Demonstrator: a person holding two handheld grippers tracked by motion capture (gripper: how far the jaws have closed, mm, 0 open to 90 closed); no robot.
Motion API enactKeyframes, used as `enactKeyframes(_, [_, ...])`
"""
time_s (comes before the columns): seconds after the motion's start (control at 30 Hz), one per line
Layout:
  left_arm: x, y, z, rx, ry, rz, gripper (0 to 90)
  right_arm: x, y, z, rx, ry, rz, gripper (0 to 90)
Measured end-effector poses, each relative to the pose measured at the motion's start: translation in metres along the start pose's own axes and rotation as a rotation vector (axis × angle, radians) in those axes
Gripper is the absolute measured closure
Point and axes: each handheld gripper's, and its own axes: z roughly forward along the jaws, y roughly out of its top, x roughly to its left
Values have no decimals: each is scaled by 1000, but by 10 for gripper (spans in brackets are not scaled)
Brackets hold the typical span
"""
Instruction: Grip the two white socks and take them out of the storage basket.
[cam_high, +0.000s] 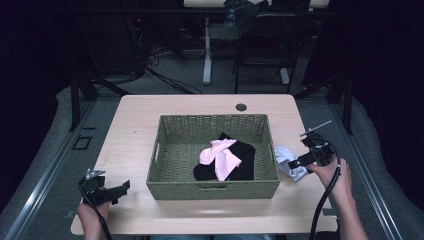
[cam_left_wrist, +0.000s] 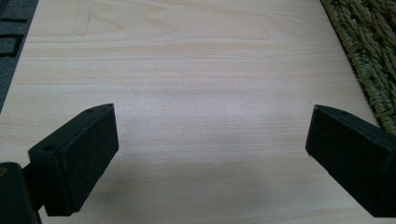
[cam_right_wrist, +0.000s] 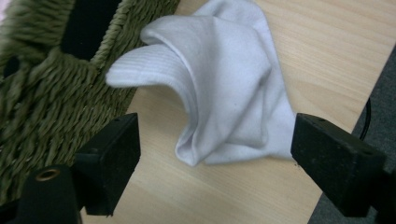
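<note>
On the worktop (cam_high: 135, 125), just right of the basket (cam_high: 160, 150), lies a white sock (cam_high: 290, 162). It is crumpled, and its cuff leans on the basket's outer wall. The right gripper (cam_high: 296, 164) is right by it, with both jaws spread wide and nothing held. From the right gripper view, the sock (cam_right_wrist: 233, 84) sits just ahead of the jaws, with its near edge between the two tips. The pads do not press on it. The sock runs away from the gripper, along the basket wall (cam_right_wrist: 42, 107). I think a short push forward and a squeeze would catch it.

The left gripper (cam_high: 120, 189) waits far off, near the front left corner of the basket. Its jaws are wide apart too, over bare wood (cam_left_wrist: 201, 116). So the right hand (cam_high: 332, 175) is much nearer to the sock.

Inside the basket lie a pink sock (cam_high: 220, 155) and some black cloth (cam_high: 245, 160). I cannot tell how many black things there are. The sock's toe end is folded under, so its full shape is hard to make out.
</note>
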Motion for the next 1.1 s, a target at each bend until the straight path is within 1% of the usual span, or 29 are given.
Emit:
enactKeyframes(0.07, [0,0,0,0,0,-1,26,1,-7,-4,-22,5,3,102])
enactKeyframes(0.1, [0,0,0,-4,-4,-1,26,2,-10,-4,-38,7,16,76])
enactKeyframes(0.13, [0,0,0,-4,-4,-2,26,2,-13,-5,-40,17,15,51])
enactKeyframes(0.17, [0,0,0,-4,-4,-1,26,2,-17,-6,-49,14,14,41])
enactKeyframes(0.2, [0,0,0,-4,-4,-2,26,3,-20,-6,-63,22,24,40])
enactKeyframes(0.23, [0,0,0,-1,-2,0,26,4,-23,-7,-65,17,18,35])
enactKeyframes(0.37, [0,0,0,0,-1,0,26,7,-35,-6,-108,21,45,29])
enactKeyframes(0.4, [0,0,0,1,-1,0,26,6,-38,-6,-108,18,38,30])
enactKeyframes(0.47, [0,0,0,-5,-4,-1,26,6,-44,-5,-121,22,47,29])
enactKeyframes(0.5, [0,0,0,2,-2,0,26,7,-48,-3,-138,22,53,31])
enactKeyframes(0.6, [0,0,0,-3,-5,1,26,8,-57,1,-144,25,59,30])
enactKeyframes(0.67, [0,0,0,-2,-5,-1,26,9,-64,5,-146,40,61,32])
enactKeyframes(0.73, [0,0,1,-3,-7,1,26,10,-70,10,-138,47,47,35])
enactKeyframes(0.77, [-1,0,0,-4,-6,2,26,12,-73,12,-131,43,49,33])
enactKeyframes(0.8, [-1,0,0,-4,-9,5,26,12,-75,14,-122,39,48,33])
enactKeyframes(0.83, [-1,0,0,-4,-10,7,26,12,-76,15,-125,31,53,33])
enactKeyframes(0.87, [-1,1,0,-4,-10,8,26,11,-78,15,-131,43,55,33])
enactKeyframes(0.9, [-1,1,0,-6,-11,8,26,12,-80,16,-142,42,66,31])
enactKeyframes(0.93, [-1,1,0,-9,-12,6,26,11,-81,16,-133,35,61,32])
enactKeyframes(0.97, [-1,1,0,-7,-12,7,26,11,-82,18,-142,33,66,33])
enactKeyframes(1.0, [-1,1,0,-8,-12,7,26,11,-83,18,-133,30,66,34])
enactKeyframes(1.07, [-1,1,0,-7,-14,9,26,10,-83,20,-132,35,67,36])
enactKeyframes(1.1, [-2,1,0,-3,-16,9,26,10,-83,22,-129,29,71,35])
